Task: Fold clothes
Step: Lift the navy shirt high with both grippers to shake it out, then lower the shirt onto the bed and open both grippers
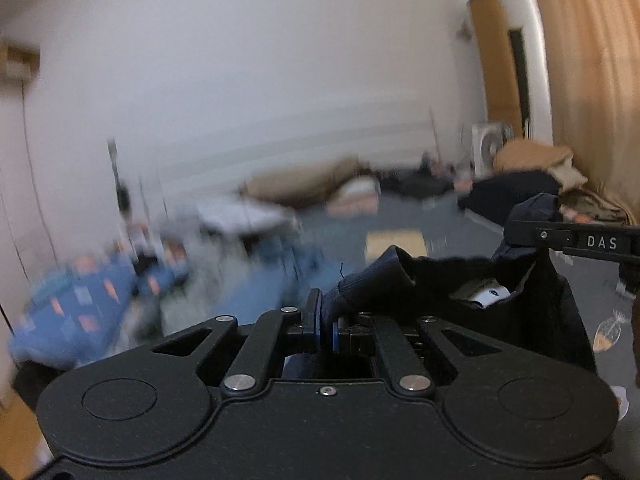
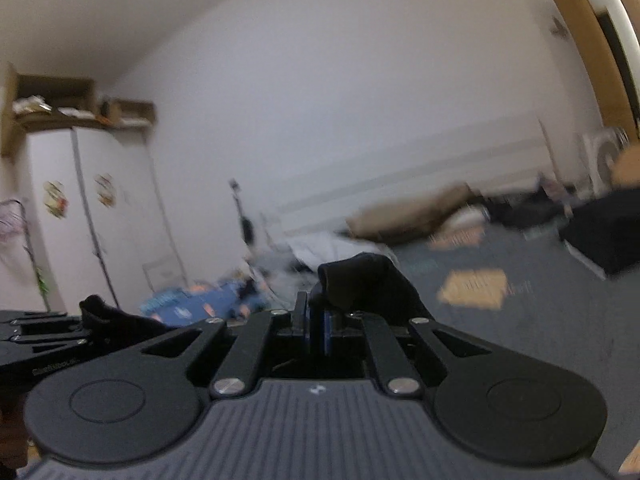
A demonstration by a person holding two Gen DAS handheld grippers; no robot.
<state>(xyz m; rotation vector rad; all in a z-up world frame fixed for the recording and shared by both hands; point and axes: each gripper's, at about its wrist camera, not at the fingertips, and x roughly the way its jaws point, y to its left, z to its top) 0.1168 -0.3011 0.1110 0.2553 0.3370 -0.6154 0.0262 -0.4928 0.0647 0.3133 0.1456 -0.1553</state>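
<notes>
The dark garment (image 1: pixel 472 296) hangs in the air above the patterned floor (image 1: pixel 460 220), stretched between the left gripper (image 1: pixel 326 330) and right gripper (image 2: pixel 316 330), whose jaws are each clenched on a bunched edge. No fold shows yet; laying out and folding seemingly remain, with other clothes (image 1: pixel 92 300) heaped beyond.

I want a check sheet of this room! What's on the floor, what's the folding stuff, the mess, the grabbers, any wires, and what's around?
Surface: grey carpet floor, blurred.
Job's things: dark garment held up between both grippers, white label showing.
Clutter: blue patterned cloth, white cloth, tan cushion, dark heap.
Grippers: left gripper shut on the garment; right gripper shut on it too.
Cables: thin cord down the cupboard; otherwise too blurred to tell.
Surroundings: white wall, white cupboard, fan, wooden door.
</notes>
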